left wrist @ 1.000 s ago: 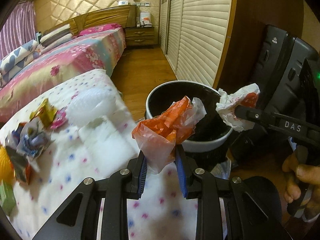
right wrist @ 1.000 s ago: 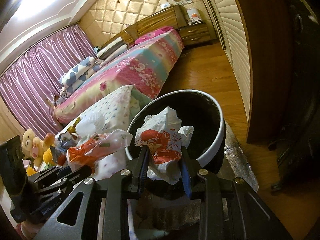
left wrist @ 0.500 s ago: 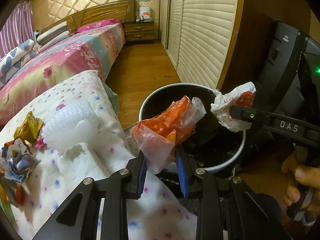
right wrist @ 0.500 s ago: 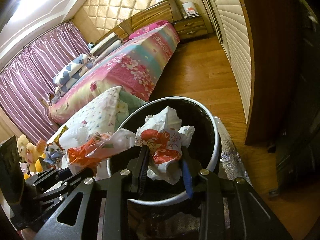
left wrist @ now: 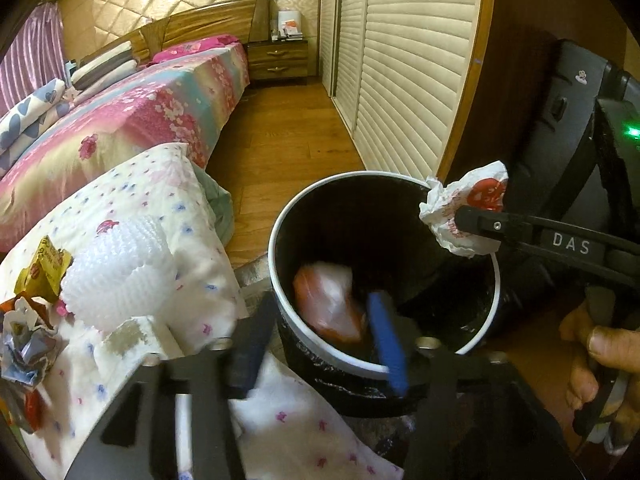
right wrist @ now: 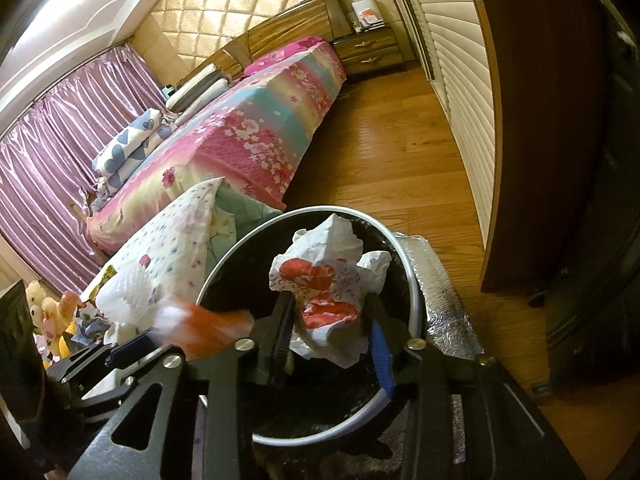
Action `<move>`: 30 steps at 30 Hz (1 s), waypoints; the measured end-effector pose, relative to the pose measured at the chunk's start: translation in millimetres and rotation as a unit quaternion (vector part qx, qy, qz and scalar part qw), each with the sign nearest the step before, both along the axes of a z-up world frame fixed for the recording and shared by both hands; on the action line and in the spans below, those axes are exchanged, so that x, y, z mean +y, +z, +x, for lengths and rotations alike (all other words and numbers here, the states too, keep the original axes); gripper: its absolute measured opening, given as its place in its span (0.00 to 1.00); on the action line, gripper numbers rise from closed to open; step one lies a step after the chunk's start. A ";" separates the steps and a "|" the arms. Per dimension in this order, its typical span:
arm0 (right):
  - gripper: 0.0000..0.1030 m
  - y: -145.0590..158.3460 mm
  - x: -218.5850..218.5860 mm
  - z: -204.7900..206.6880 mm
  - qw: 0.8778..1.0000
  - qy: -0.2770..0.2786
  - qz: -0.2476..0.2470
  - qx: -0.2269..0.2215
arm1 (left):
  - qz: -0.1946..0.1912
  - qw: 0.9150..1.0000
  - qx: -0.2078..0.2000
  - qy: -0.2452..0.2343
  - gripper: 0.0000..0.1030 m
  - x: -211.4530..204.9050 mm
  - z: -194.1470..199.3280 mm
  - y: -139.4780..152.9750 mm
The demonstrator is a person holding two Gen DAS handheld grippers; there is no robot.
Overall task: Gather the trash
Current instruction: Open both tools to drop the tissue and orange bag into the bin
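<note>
Two grippers hung over a black bin (left wrist: 280, 280) beside a bed. The left gripper (left wrist: 316, 340) had just been opening; its jaws stood apart and empty, and the orange plastic bag (left wrist: 328, 304) was inside the bin, blurred as if dropping. The right gripper (right wrist: 332, 340) had been opening too, yet the crumpled red-and-white wrapper (right wrist: 328, 280) sat between its fingers above the bin. This looked like the drop step. Next, that wrapper needed freeing, then more wrappers (left wrist: 40, 272) fetched from the spotted cloth (left wrist: 152, 192).
</note>
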State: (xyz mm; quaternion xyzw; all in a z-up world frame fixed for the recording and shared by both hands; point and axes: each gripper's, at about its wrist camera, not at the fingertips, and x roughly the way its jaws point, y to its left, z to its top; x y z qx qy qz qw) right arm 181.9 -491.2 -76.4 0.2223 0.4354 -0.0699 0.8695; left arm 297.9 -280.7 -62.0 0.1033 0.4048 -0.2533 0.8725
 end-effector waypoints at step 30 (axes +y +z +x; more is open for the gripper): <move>0.74 18.5 127.4 -50.8 0.997 0.066 0.030 -0.034 | -0.054 0.988 -0.049 0.136 0.69 164.3 -139.3 21.3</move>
